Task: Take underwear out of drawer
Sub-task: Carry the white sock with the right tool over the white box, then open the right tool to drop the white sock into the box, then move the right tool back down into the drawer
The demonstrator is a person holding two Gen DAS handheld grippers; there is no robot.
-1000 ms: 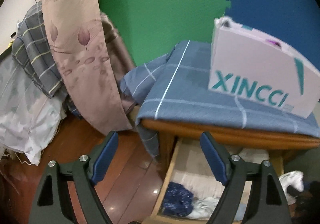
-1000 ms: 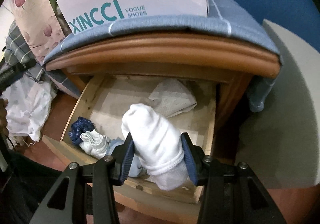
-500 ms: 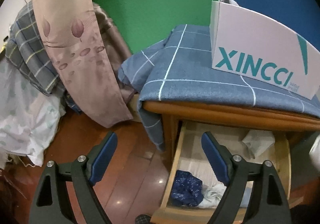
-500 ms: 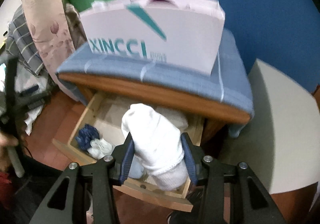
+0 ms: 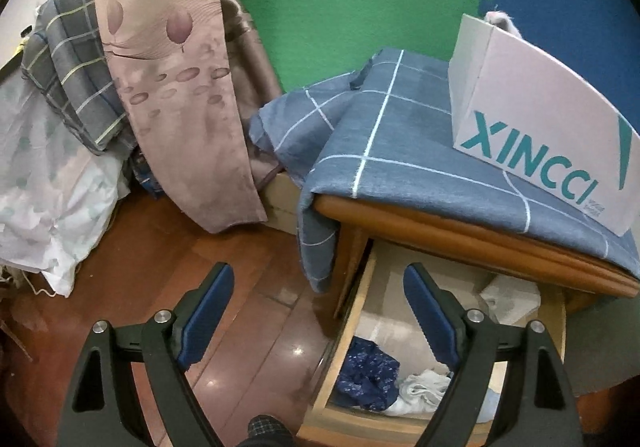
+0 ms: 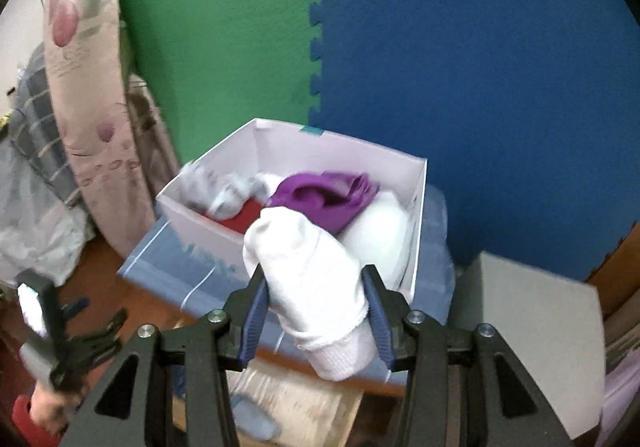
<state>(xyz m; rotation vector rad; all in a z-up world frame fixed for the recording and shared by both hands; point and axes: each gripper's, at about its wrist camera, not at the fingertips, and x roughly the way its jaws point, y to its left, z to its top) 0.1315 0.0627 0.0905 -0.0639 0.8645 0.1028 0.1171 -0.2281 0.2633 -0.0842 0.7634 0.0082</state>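
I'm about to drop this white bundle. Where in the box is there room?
The XINCCI box is crowded: purple cloth, grey cloth, a white item. Little bare floor shows; only the back wall. The right claw grips the white bundle.

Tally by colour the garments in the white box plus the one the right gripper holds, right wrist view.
White: 2, the white roll in the right gripper and a white bundle in the white box
Purple garment: 1
Red garment: 1
Grey garment: 1
Total: 5
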